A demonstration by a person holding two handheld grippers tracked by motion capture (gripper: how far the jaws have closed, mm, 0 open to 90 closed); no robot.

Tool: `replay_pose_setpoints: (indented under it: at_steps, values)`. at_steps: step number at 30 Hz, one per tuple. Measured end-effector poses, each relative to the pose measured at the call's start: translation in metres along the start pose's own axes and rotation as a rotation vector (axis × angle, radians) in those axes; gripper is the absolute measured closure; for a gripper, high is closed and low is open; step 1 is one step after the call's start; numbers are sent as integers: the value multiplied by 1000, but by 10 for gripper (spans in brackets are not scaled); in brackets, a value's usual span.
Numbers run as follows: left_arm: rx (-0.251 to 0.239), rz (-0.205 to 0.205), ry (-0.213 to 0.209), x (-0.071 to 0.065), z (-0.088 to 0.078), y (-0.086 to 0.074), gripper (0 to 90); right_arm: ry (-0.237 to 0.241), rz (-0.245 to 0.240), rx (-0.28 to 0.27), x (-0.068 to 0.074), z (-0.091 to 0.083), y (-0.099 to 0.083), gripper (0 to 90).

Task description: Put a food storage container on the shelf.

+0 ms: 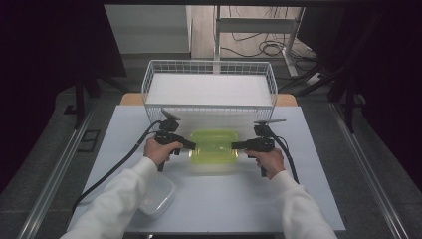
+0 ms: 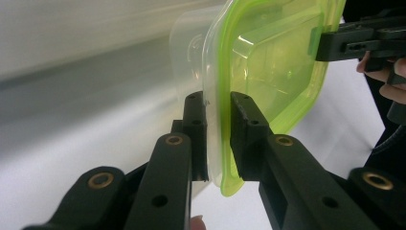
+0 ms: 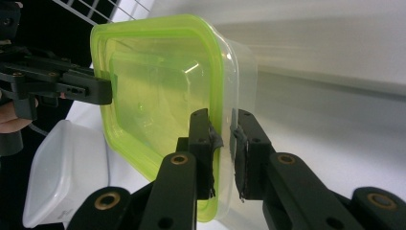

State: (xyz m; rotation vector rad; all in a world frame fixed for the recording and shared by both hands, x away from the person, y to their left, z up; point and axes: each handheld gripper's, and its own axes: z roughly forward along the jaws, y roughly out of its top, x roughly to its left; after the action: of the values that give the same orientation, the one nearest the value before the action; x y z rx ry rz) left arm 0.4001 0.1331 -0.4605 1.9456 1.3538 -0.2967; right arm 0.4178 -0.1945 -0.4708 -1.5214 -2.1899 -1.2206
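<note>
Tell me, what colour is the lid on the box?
The lid is see-through yellow-green, clearest in the right gripper view.

The pale table [image 1: 214,199] stands on a grey floor [image 1: 30,189]; dark curtains [image 1: 45,55] hang at both sides, and cables [image 1: 259,47] lie behind on the floor

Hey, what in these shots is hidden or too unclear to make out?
- Whether the green-lidded container holds anything: glare and the tinted lid in the high view, blur in both gripper views.
- Whether it rests on the table or is lifted: the high view's angle leaves this unclear.
- Contents of the clear container: a sleeve covers part of it.
- Left hand-held gripper and right hand-held gripper: rim edge hidden between the jaws.
</note>
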Motion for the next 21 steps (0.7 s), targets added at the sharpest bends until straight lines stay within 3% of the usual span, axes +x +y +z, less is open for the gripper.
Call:
replay_pose_setpoints:
  at_steps: [6,11,21]
  values:
    - [-62,53,-5,-12,-14,-3,784,14,-40,-37,10,-13,0,788]
    - [-101,70,-7,-19,-24,-5,787,11,-81,-57,21,-22,2,788]
    - [-216,100,-32,-30,-62,-10,792,30,-158,-106,52,-36,10,786]
